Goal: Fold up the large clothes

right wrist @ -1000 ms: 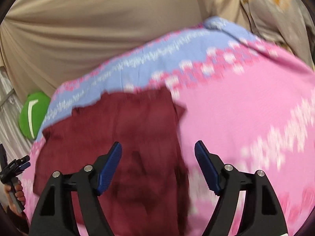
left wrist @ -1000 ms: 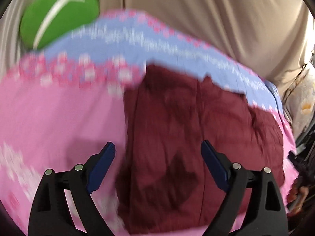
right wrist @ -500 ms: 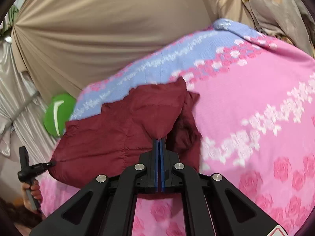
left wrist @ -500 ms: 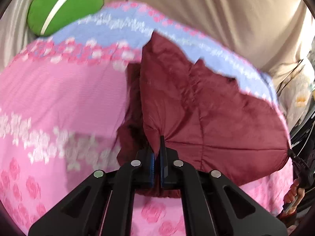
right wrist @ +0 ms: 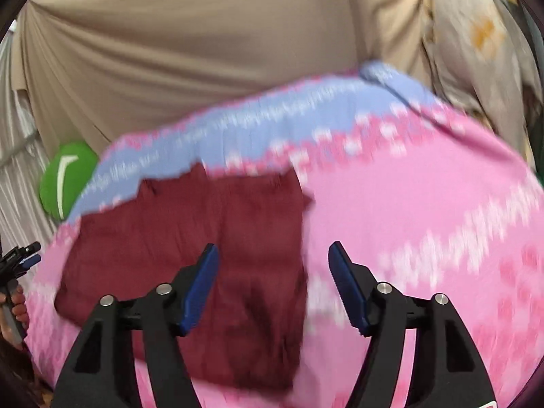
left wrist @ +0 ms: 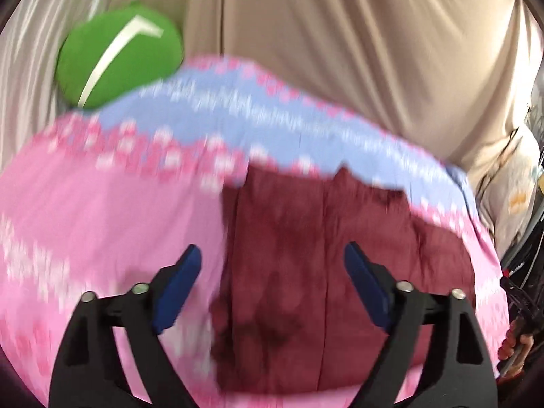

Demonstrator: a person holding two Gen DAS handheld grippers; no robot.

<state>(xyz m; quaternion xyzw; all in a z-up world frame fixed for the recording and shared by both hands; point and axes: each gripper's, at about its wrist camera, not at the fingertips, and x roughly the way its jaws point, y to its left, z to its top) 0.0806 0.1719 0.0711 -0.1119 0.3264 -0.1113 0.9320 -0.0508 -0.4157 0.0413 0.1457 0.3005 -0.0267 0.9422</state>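
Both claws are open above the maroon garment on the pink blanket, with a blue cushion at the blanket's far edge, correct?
Not quite: the cushion is green, as the left wrist view shows. Both the left claw and right claw are open above the maroon garment on the pink blanket.

A plain maroon garment (left wrist: 299,272) lies on a pink, rose-patterned sheet (left wrist: 102,221) with a blue band; cushion (left wrist: 119,54) green.

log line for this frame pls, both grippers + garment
left gripper: open, empty | right gripper: open, empty | maroon garment: flat on pink blanket, ungripped | frames motion-blurred
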